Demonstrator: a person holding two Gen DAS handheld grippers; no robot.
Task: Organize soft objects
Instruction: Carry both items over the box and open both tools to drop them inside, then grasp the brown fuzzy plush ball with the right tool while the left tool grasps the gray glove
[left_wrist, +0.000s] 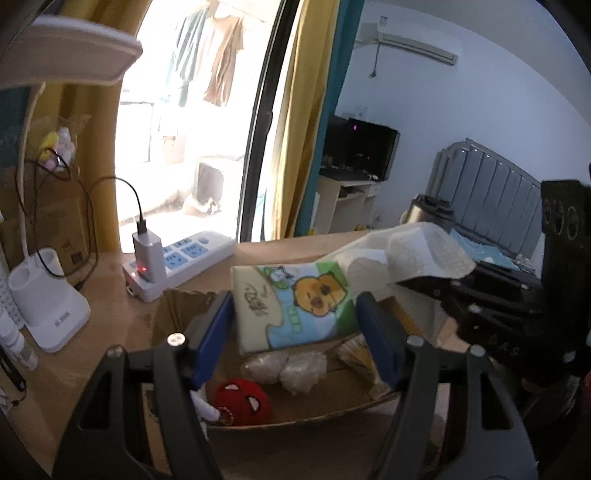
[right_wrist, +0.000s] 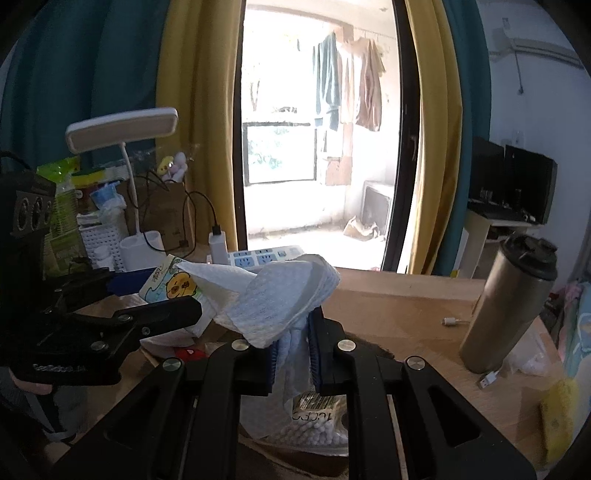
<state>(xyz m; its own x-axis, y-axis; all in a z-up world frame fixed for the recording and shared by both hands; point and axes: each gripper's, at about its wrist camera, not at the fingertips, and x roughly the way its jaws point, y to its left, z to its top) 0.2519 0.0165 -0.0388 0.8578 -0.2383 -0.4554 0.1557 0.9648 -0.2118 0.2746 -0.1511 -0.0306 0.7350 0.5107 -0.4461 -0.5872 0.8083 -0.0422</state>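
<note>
The tissue pack (left_wrist: 295, 304) with the cartoon print hangs tilted above the open cardboard box (left_wrist: 177, 314), pinched at its two short ends by the left gripper (left_wrist: 295, 328). A white tissue (right_wrist: 273, 295) drawn from its top end is clamped between the narrowed pads of the right gripper (right_wrist: 293, 350), which comes in from the right, level with the pack. Below, in the box, lie a red plush toy (left_wrist: 243, 404) (partly hidden behind a finger) and a clear bag (left_wrist: 284, 369) whose contents are hard to make out. A power strip (left_wrist: 181, 258) rests on the wooden desk (left_wrist: 118, 325) behind the box.
</note>
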